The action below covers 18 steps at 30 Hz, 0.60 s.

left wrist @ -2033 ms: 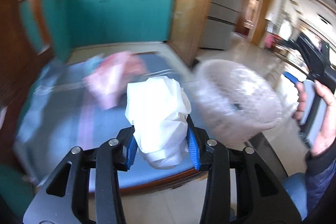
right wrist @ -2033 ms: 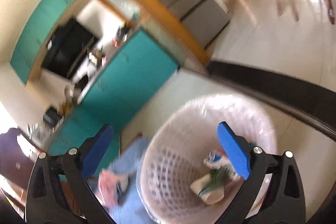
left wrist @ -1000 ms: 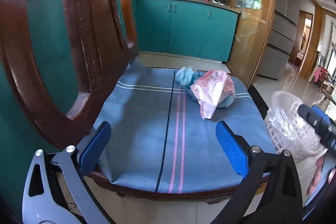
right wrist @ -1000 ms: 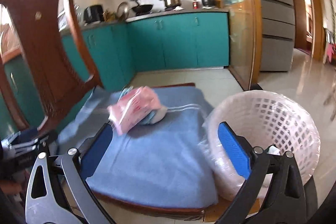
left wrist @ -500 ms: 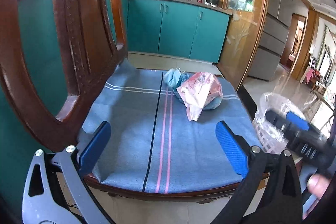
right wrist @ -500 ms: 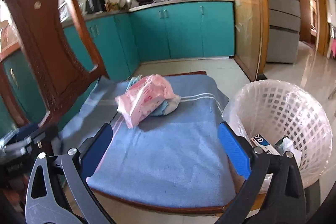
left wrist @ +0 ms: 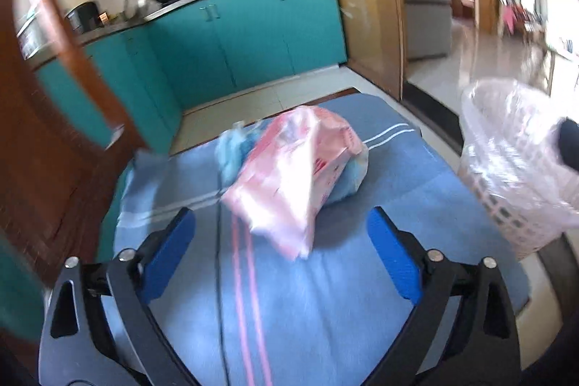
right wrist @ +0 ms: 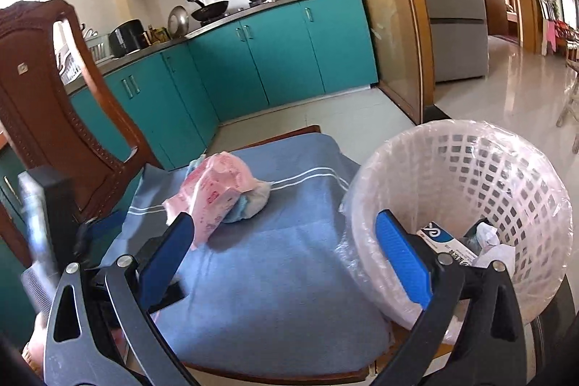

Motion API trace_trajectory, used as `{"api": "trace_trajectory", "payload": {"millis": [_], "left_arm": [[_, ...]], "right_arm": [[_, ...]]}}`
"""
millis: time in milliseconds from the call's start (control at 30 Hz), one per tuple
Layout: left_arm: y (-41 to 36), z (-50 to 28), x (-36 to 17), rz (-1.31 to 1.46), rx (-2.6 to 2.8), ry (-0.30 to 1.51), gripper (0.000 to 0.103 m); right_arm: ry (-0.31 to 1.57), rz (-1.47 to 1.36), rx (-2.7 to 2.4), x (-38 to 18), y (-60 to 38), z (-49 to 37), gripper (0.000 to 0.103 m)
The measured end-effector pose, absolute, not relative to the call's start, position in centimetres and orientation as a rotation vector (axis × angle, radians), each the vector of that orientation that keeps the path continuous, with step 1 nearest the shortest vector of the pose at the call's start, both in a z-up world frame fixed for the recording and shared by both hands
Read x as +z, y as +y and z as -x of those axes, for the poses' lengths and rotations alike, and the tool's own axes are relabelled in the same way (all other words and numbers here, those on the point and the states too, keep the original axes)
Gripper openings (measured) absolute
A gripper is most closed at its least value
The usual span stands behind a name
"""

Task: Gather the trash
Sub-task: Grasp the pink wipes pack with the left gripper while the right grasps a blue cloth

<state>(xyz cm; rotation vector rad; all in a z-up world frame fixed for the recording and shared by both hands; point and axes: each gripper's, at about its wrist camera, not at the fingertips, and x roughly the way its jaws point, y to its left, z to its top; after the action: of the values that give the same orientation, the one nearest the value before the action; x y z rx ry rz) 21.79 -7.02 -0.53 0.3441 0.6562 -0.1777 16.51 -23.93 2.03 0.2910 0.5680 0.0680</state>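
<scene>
The pink plastic bag (left wrist: pixel 296 176) lies crumpled near the middle of the chair's blue striped cushion (left wrist: pixel 325 313), draped partly over a pale blue wad (left wrist: pixel 231 151) that pokes out behind and beside it, so the two pieces of trash sit as one loose heap and not apart. The white lattice wastebasket (right wrist: pixel 470 205), lined with clear film, stands just off the cushion's right edge, probably set there so that anything lifted from the seat needs only a short carry; a printed carton (right wrist: pixel 448 243) and crumpled white paper (right wrist: pixel 488 241) already lie in it. The left claw (left wrist: pixel 280 259) looks down over the near part of the cushion, its blue pads apart with nothing between them, and the jaws are closing slightly. The pink bag lies ahead of its tips, about centred between the pads, with its lowest flap near the line of the fingertips but not yet between them. It seems lined up for a grab at the bag, which looks light and floppy and may shed the blue wad when lifted. The right claw (right wrist: pixel 286 248) also stands with its jaws wide and empty; its right pad overlaps the basket's near rim in the view, though I cannot tell whether it touches, and the pink bag sits ahead of its left pad.
</scene>
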Motion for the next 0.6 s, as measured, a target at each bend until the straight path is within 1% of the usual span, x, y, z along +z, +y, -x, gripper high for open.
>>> {"api": "trace_trajectory", "payload": {"millis": [67,100,133,167,200,233,267,333,467,600], "left_arm": [[-8.4,-24.0,-1.8,-0.390,-0.192,0.694,0.086],[-8.7,-24.6,-2.1,-0.404,-0.191,0.704,0.081],[-8.9,-25.2,-2.5,-0.412,-0.191,0.721,0.074],[-8.8,-25.7,-2.9,-0.390,-0.203,0.749,0.064],[-8.4,-26.0,-3.1,-0.362,-0.211,0.773,0.041],[-7.8,-26.0,-2.9,-0.323,-0.207,0.777,0.030],[-7.0,-25.6,-2.6,-0.291,-0.200,0.770,0.021],[-5.1,-24.2,-1.2,-0.202,-0.196,0.768,0.017],[-0.2,-19.1,3.2,-0.009,-0.176,0.680,0.017],[3.7,-14.2,5.9,0.123,-0.132,0.583,0.017]], "right_arm": [[0.572,-0.313,0.058,2.1,-24.7,-16.6,0.098],[0.572,-0.320,0.057,2.1,-24.9,-16.7,0.098],[0.574,-0.322,0.055,2.1,-25.1,-16.8,0.098],[0.577,-0.321,0.051,2.0,-25.1,-16.9,0.098],[0.584,-0.323,0.053,2.0,-25.2,-17.1,0.098],[0.589,-0.323,0.057,1.9,-25.1,-17.2,0.098],[0.592,-0.320,0.063,1.8,-25.0,-17.3,0.098],[0.594,-0.307,0.070,1.8,-24.6,-17.7,0.098],[0.644,-0.247,0.097,0.5,-22.7,-19.3,0.098],[0.685,-0.173,0.146,-0.8,-19.8,-21.7,0.098]]}}
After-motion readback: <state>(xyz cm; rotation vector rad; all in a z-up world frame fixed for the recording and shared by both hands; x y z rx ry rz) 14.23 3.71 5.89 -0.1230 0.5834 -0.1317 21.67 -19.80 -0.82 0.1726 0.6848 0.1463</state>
